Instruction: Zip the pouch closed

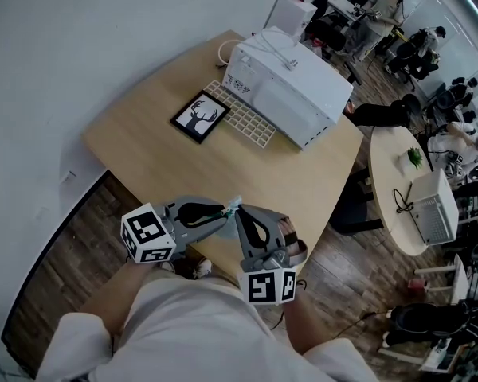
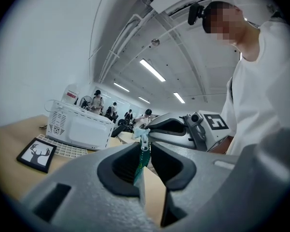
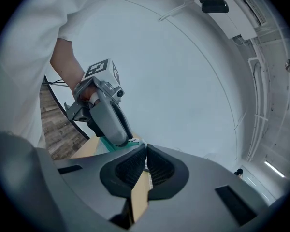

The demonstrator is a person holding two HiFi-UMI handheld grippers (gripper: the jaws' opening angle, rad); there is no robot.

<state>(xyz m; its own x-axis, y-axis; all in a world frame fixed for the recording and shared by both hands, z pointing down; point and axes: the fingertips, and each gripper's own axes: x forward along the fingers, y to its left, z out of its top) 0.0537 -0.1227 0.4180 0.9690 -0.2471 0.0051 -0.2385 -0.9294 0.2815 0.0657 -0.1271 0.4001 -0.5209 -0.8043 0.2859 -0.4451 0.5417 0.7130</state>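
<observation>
The teal pouch (image 2: 140, 166) is held up in the air over the near edge of the bench (image 1: 167, 157), between both tools. The left gripper (image 2: 146, 148) is nearly closed, pinching the pouch fabric just below the zipper pull (image 2: 144, 140). The right gripper (image 3: 146, 150) is pressed tight together on the pouch's top edge
</observation>
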